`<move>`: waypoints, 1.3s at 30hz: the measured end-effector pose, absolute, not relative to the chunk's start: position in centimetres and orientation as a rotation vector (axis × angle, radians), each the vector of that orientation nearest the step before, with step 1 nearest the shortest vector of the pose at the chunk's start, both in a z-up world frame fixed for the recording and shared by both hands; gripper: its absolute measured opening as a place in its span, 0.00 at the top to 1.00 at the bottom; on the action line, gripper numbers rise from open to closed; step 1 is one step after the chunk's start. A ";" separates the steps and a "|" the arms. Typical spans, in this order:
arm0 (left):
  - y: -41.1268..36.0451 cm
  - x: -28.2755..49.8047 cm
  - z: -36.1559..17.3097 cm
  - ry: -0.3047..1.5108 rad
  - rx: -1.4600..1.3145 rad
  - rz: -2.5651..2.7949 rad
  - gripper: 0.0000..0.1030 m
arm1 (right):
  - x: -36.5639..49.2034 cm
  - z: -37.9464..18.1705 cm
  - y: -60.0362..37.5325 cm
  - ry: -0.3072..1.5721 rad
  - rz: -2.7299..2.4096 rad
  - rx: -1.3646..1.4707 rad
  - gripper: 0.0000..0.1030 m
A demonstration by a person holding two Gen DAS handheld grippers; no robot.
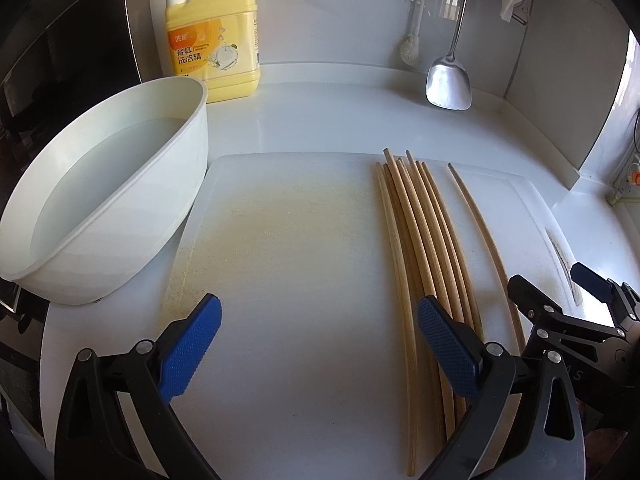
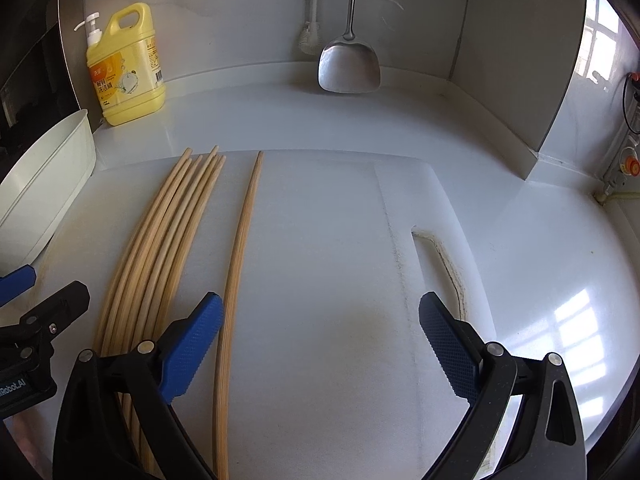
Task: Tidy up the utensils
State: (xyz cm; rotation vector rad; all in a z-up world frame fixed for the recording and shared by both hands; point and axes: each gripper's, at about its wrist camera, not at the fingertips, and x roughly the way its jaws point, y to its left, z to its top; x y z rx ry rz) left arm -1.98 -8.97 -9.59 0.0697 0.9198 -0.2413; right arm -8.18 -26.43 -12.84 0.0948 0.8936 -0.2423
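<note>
Left wrist view: the left gripper (image 1: 319, 338) hovers with jaws wide apart and empty over a white plastic cutting board (image 1: 288, 248). The right gripper (image 2: 320, 336) is likewise spread, holding nothing. A bundle of wooden chopsticks (image 1: 420, 240) lies on the board, one single chopstick (image 2: 240, 256) just beside it. A white water-filled basin (image 1: 100, 200) sits left, a yellow detergent bottle (image 1: 216, 40) behind.
</note>
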 end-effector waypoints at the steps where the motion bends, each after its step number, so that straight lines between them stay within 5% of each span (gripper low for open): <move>1: -9.1 -1.9 -9.7 0.922 0.073 -0.242 0.06 | -8.2 -12.9 -26.5 0.893 -0.240 0.095 0.09; 34: -9.8 0.8 -11.5 0.952 0.082 -0.189 0.05 | -6.0 -13.3 -26.4 0.890 -0.214 0.077 0.10; 39: -10.3 0.6 -11.2 0.929 0.096 -0.215 0.15 | -6.0 -13.4 -26.2 0.884 -0.178 0.080 0.19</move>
